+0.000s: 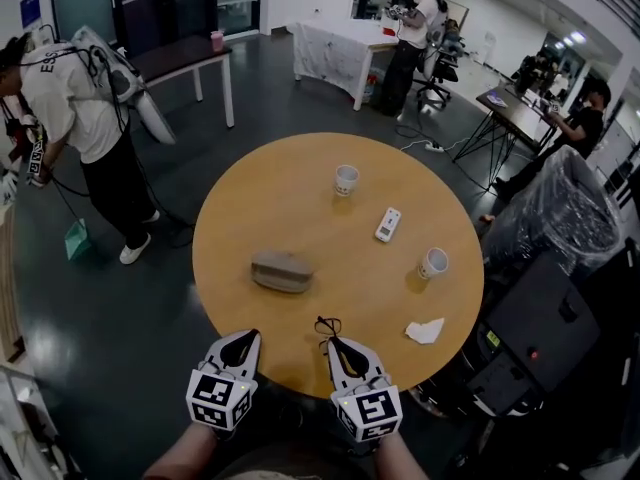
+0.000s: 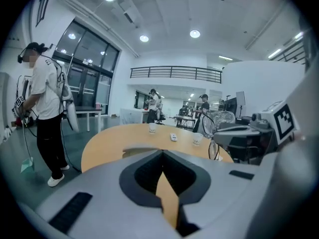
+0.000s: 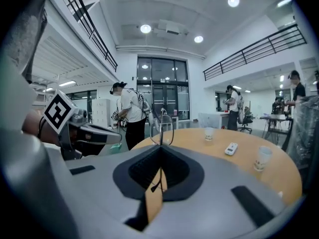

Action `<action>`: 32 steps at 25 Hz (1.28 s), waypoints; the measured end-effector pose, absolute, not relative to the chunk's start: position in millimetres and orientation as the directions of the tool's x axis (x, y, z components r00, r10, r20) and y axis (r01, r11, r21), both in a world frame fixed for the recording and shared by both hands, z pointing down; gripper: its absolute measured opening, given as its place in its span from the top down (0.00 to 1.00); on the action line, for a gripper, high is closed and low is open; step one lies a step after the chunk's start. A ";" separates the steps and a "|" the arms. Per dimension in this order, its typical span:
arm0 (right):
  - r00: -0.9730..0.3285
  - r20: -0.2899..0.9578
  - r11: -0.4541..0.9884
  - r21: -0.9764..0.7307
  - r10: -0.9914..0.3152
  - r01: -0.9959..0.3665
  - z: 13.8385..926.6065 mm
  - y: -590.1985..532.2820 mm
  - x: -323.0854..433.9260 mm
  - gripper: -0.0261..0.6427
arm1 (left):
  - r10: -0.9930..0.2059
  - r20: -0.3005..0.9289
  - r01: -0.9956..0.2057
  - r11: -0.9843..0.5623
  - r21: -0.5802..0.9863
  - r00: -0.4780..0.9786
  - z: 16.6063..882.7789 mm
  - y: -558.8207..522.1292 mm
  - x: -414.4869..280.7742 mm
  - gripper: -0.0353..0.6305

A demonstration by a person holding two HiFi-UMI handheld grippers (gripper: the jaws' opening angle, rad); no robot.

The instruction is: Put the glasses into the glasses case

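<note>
A closed grey glasses case (image 1: 281, 271) lies left of centre on the round wooden table (image 1: 300, 198). At the near edge, my right gripper (image 1: 334, 343) is shut on thin black wire-framed glasses (image 1: 327, 325), which stick out past its tip. In the right gripper view the glasses (image 3: 162, 124) stand upright just beyond the closed jaws. My left gripper (image 1: 247, 337) hovers beside it, to the left and nearer than the case, shut with nothing in it. In the left gripper view only a thin slit shows between the jaws.
Two paper cups (image 1: 346, 179) (image 1: 433, 262), a white remote (image 1: 388, 224) and a crumpled tissue (image 1: 425, 331) lie on the table's right half. A person (image 1: 85, 128) stands left of the table. A bag-lined bin (image 1: 565, 208) is at the right.
</note>
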State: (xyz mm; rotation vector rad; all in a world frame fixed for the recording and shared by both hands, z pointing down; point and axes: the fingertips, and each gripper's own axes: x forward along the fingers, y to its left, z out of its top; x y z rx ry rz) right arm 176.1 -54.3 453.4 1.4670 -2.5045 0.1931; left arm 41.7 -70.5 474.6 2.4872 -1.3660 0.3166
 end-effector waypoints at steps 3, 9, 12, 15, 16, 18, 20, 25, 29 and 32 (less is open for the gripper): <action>-0.485 0.288 0.506 0.000 -0.826 -0.863 463.3 -67.6 171.7 0.98 | -0.788 0.329 -0.853 -0.501 0.147 0.520 478.4 -81.2 39.3 0.94; -0.482 0.333 0.532 0.072 -0.810 -0.844 478.7 -95.9 153.0 0.98 | -0.776 0.347 -0.848 -0.510 0.144 0.526 491.6 -114.9 31.9 0.94; -0.483 0.369 0.552 0.103 -0.794 -0.828 486.7 -107.5 141.8 0.98 | -0.755 0.378 -0.838 -0.531 0.129 0.536 503.9 -132.0 31.8 0.94; -0.487 0.422 0.590 0.155 -0.765 -0.792 498.5 -121.9 127.0 0.98 | -0.731 0.404 -0.826 -0.546 0.137 0.550 515.4 -152.2 28.1 0.94; -0.485 0.445 0.602 0.170 -0.753 -0.780 504.3 -126.4 123.2 0.98 | -0.724 0.413 -0.824 -0.549 0.139 0.553 520.0 -158.7 26.6 0.94; -0.477 0.493 0.621 0.176 -0.727 -0.764 518.7 -134.3 119.0 0.98 | -0.709 0.435 -0.819 -0.557 0.139 0.556 531.0 -170.9 24.4 0.94; -0.465 0.545 0.635 0.168 -0.697 -0.754 533.3 -142.0 116.4 0.98 | -0.693 0.456 -0.811 -0.572 0.124 0.559 542.0 -182.5 23.2 0.94; -0.401 0.687 0.678 0.184 -0.606 -0.711 562.8 -159.7 106.8 0.98 | -0.650 0.505 -0.755 -0.656 0.005 0.568 565.3 -205.4 26.4 0.94; -0.326 0.789 0.689 0.162 -0.520 -0.706 585.2 -170.7 108.1 0.98 | -0.608 0.536 -0.710 -0.703 -0.023 0.585 582.4 -215.8 34.8 0.94; -0.268 0.846 0.700 0.161 -0.461 -0.696 595.6 -180.5 109.7 0.98 | -0.585 0.554 -0.691 -0.723 -0.026 0.592 591.7 -221.2 38.7 0.94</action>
